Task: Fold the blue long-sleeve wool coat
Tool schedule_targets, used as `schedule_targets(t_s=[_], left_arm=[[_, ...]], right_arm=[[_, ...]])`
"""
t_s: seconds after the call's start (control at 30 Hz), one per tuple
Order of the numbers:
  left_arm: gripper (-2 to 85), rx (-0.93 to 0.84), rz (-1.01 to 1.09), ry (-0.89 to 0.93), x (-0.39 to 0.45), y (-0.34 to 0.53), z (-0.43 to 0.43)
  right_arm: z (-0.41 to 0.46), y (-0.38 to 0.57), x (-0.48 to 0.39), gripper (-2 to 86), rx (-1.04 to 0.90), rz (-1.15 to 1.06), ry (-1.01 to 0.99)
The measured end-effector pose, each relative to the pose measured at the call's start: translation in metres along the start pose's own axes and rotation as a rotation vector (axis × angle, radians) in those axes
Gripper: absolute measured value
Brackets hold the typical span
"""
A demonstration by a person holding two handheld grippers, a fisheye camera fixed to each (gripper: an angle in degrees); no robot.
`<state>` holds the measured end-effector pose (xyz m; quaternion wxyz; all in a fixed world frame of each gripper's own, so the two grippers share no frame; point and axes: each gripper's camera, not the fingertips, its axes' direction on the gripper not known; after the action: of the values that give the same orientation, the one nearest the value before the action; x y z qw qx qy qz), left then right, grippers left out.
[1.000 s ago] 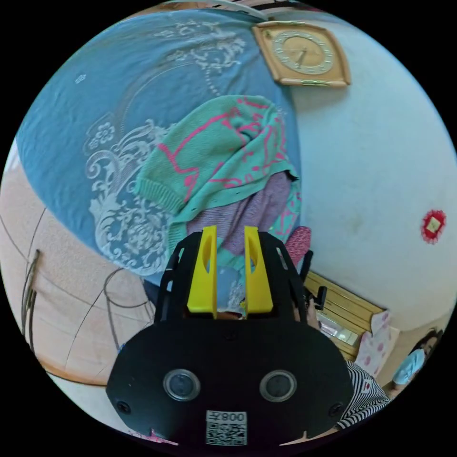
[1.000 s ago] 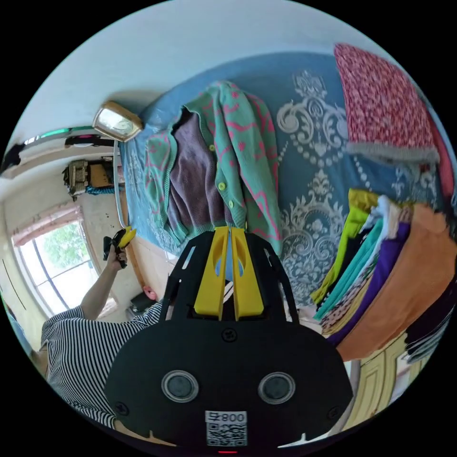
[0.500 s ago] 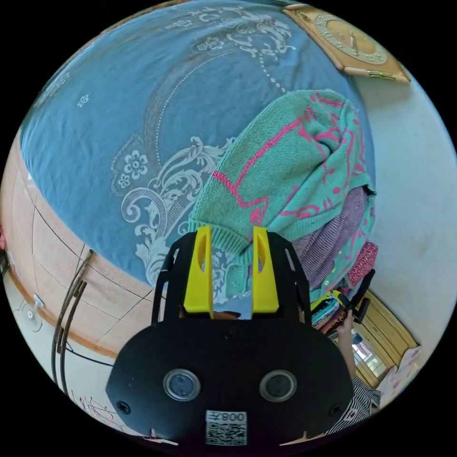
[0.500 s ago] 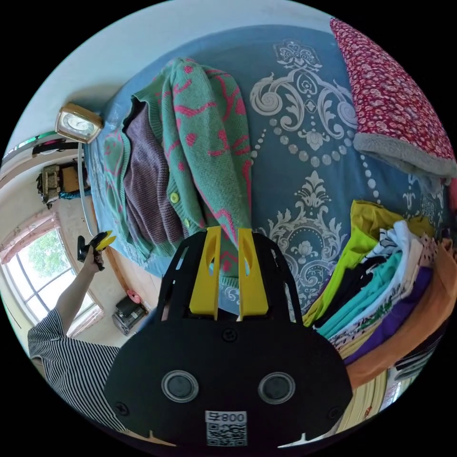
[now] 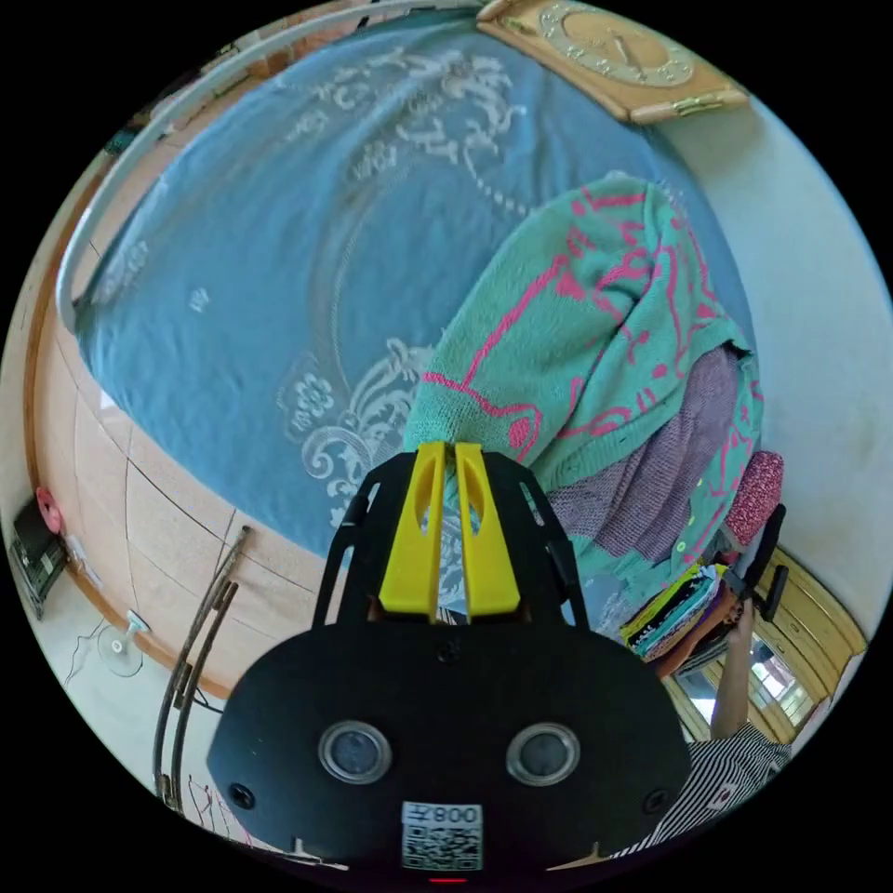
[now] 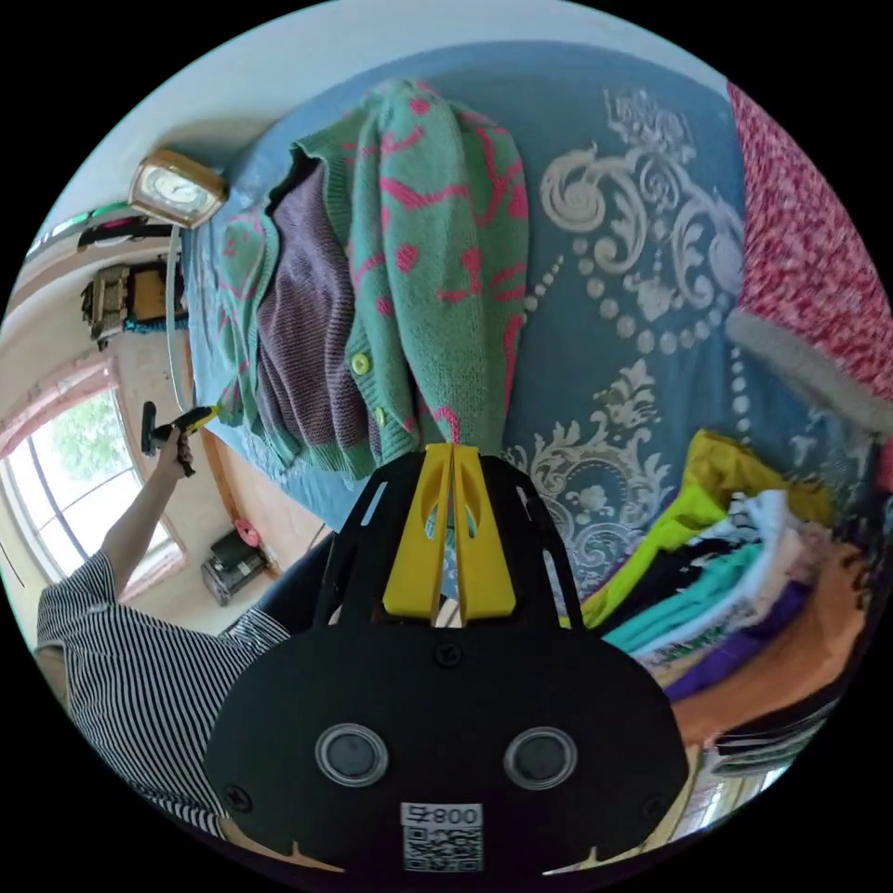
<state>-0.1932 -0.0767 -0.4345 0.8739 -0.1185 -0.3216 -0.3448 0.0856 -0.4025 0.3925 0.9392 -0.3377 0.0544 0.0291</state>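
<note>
Both tongs clenched, left gripper (image 5: pixel 449 448) and right gripper (image 6: pixel 452 451), each seemingly on the cardigan (image 6: pixel 409 270) hem; I'd lift evenly, keeping it taut.

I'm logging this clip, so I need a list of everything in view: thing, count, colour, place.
cardigan: one, green with pink pattern and purple lining, lying on the bedspread.
bedspread: one, blue with white ornament, under the cardigan.
clock: one, wooden frame, at the wall by the bed's end.
clothes stack: one, many colours, on the bed beside the cardigan.
red floral blanket: one, beyond the stack.
window: one, bright, far side of the room.
striped sleeve: one, black and white.
left tongs: yellow, closed on the cardigan's hem.
right tongs: yellow, closed on the hem.
</note>
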Motion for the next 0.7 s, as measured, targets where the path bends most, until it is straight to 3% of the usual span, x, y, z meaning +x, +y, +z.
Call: schedule_targets(t_s=[0.13,0.27,0.37,0.53,0.7], left_arm=[[2.7,0.234,-0.068,-0.060,-0.024,-0.017,-0.063],[3.4,0.391,-0.111,0.035,-0.041,-0.023,-0.074],[4.9,0.305,-0.058,0.139,-0.037,-0.019,-0.023],[4.9,0.024,0.031,0.259,-0.016,0.007,0.096],[3.5,-0.165,0.055,0.398,0.001,0.034,0.181]], right_arm=[[-0.121,0.016,-0.005,0.2,0.084,-0.024,0.324],[-0.181,0.025,-0.003,0.8,0.242,0.001,0.295],[-0.110,0.037,-0.021,2.2,0.266,-0.037,0.193],[0.108,0.066,-0.038,6.4,0.050,0.024,-0.041],[0.202,0.092,-0.027,7.7,-0.034,0.136,-0.044]])
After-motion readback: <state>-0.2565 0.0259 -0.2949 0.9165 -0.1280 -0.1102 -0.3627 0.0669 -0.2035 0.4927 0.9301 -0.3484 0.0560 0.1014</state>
